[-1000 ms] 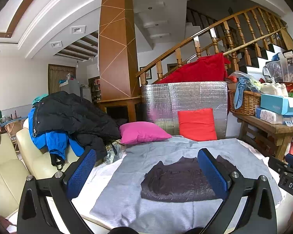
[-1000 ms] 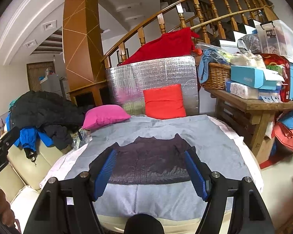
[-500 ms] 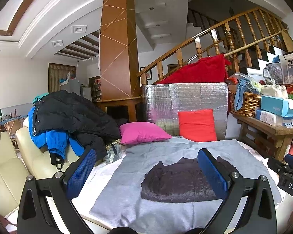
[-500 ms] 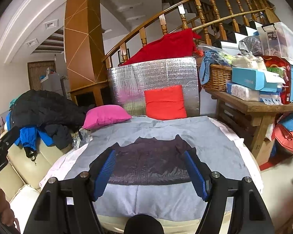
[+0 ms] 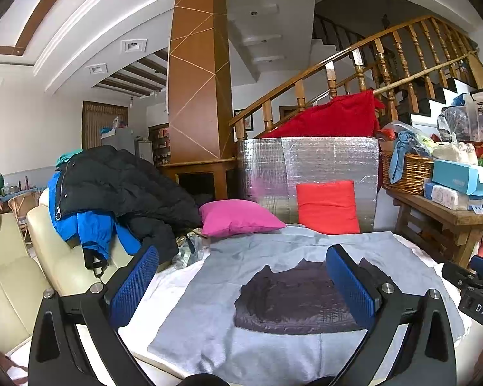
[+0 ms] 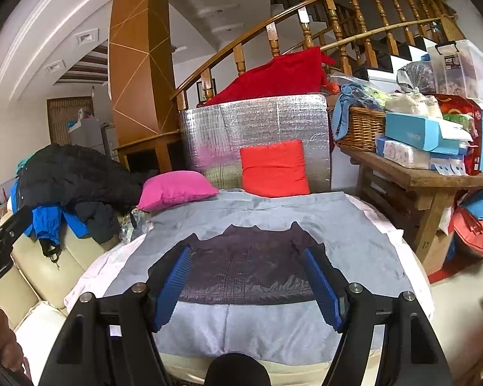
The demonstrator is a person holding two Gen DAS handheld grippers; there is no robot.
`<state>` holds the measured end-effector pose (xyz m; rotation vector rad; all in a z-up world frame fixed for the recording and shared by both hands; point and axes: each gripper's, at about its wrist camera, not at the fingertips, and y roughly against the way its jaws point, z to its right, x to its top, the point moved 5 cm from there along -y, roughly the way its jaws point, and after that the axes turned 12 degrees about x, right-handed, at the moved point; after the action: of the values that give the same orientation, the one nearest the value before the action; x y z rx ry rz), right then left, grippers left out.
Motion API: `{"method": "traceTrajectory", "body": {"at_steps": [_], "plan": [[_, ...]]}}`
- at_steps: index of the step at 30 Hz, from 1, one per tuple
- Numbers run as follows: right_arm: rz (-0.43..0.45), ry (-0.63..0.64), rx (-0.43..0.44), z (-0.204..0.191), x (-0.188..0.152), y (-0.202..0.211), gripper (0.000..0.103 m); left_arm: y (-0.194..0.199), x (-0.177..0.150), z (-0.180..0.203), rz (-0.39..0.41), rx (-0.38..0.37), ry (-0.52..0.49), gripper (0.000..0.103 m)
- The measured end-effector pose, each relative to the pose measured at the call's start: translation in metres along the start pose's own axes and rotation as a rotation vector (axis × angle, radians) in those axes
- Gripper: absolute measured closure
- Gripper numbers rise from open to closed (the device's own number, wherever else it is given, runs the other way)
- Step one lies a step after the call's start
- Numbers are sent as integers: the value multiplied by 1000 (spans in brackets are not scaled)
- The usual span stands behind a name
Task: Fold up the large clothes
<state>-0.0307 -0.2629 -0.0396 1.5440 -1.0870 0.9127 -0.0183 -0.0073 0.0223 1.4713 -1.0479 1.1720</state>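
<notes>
Now, my left gripper [image 5: 241, 281] hovers above table edge, jaws wide, nothing between pads. My right gripper [image 6: 248, 284] same: jaws spread wide, empty, pointing slightly down over near edge. Dark purple quilted jacket [image 6: 251, 263] lies flat, folded into compact rectangle, on grey blanket [image 6: 273, 331] covering table; neither gripper touches it. Pink cushion [image 6: 177, 189] and red cushion [image 6: 273, 169] sit beyond blanket, against silver foil panel [image 6: 257, 122]. Black coat [image 5: 119, 186] heaped over blue jacket [image 5: 93, 225] on cream sofa [image 5: 13, 283], at left.
</notes>
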Motion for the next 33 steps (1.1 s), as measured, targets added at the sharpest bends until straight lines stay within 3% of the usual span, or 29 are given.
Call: {"method": "traceTrajectory", "body": {"at_steps": [16,33], "plan": [[-23,17,26,-4,8,-38,28,-35,-5,4,-52,27,-12,0],[-134,34,13,6,9,-122,28,-111,-22,22,-170,40,-26,0]]}}
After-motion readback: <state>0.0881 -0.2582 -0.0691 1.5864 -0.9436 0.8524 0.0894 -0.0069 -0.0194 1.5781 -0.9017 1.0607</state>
